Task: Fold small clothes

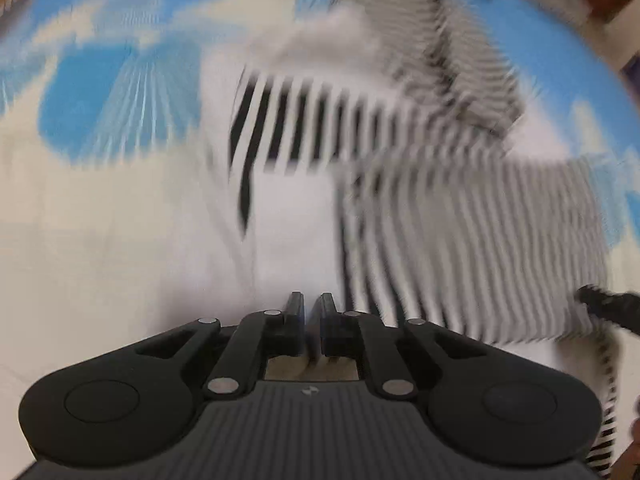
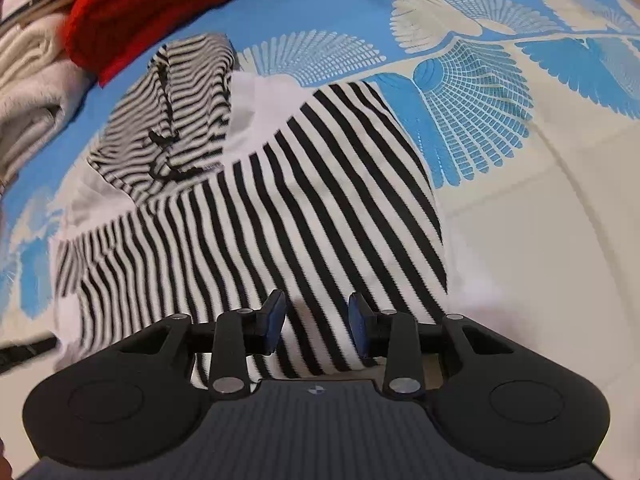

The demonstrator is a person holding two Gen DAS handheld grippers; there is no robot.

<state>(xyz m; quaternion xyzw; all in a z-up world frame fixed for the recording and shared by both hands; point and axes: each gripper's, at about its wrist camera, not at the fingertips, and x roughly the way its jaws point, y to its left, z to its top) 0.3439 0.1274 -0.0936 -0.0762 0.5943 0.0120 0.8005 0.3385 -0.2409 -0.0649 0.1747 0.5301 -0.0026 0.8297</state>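
A black-and-white striped garment [image 2: 280,208] lies spread on the blue and cream patterned sheet [image 2: 520,240]. Its finely striped part with a black drawstring [image 2: 168,120] is bunched at the upper left. My right gripper [image 2: 318,316] hovers open over the garment's near edge, with its blue pads apart and striped cloth visible between them, ungripped. The left wrist view is heavily blurred. There my left gripper [image 1: 310,304] is closed to a thin slit on the white near part of the garment [image 1: 288,208], with pale cloth in the slit.
A red knit item [image 2: 160,4] and folded cream fabric [image 2: 28,92] lie at the far left of the sheet. A dark gripper tip [image 1: 612,308] shows at the right edge of the left wrist view. Another dark tip [image 2: 24,350] shows at the left edge of the right wrist view.
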